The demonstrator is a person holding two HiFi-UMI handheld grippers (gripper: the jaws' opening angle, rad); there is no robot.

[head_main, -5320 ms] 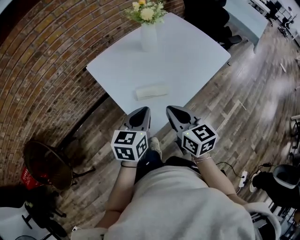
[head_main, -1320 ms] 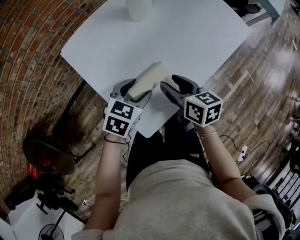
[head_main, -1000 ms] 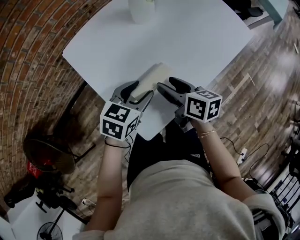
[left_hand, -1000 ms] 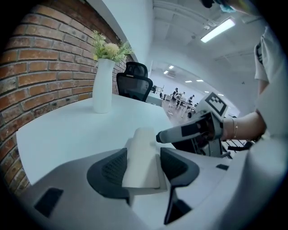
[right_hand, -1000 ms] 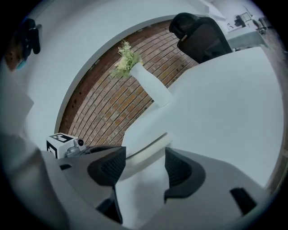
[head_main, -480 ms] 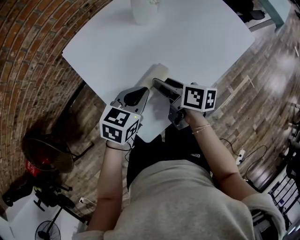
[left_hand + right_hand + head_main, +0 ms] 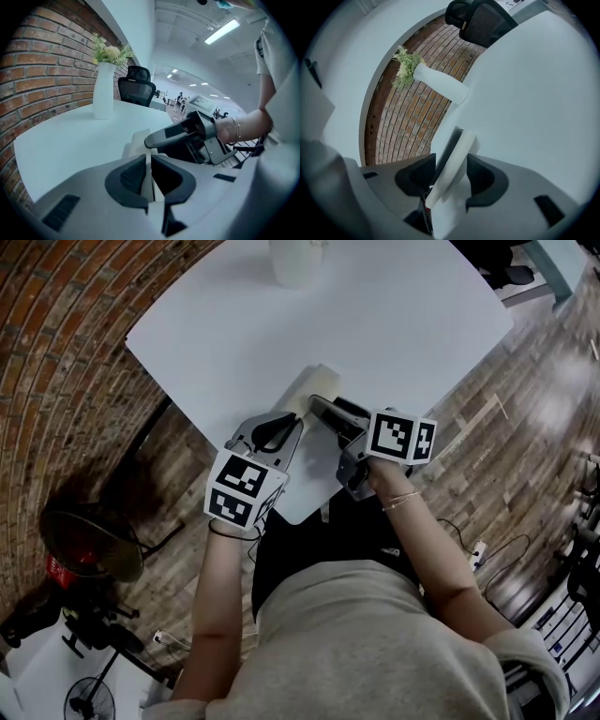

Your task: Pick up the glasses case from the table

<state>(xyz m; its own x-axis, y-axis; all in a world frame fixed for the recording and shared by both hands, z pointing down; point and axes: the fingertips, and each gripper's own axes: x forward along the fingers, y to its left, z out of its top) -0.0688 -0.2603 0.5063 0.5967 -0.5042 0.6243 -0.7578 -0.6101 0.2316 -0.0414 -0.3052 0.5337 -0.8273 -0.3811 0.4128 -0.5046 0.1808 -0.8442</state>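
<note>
1. While both my grippers sit over the near corner of the white table (image 7: 403, 324), the glasses case (image 7: 317, 386) is between them, a pale cream slab pointing away from me toward the vase (image 7: 296, 259).
2. Left gripper (image 7: 279, 426): jaws nearly closed, only a thin slot left. In the left gripper view (image 7: 149, 161) that slot is filled by a thin white edge that runs on into the glasses case (image 7: 137, 140). I read it as a pinch on the case's near end.
3. Right gripper (image 7: 319, 409): jaws apart at a medium width and straddling the case from the right side. In the right gripper view (image 7: 450, 169) the case (image 7: 458, 157) sits tilted across the gap. It is close against the right-hand pad, with a dark gap to the left-hand pad, so no clamp there.
4. In the left gripper view the right gripper's (image 7: 161, 136) tips lie just beside the case's far part.
5. I can't tell whether the case is clear of the tabletop or resting on it.
6. The vase (image 7: 104, 91) with flowers (image 7: 110, 50) stands upright at the far side of the table, well apart from the case, against the brick wall (image 7: 42, 89).
</note>
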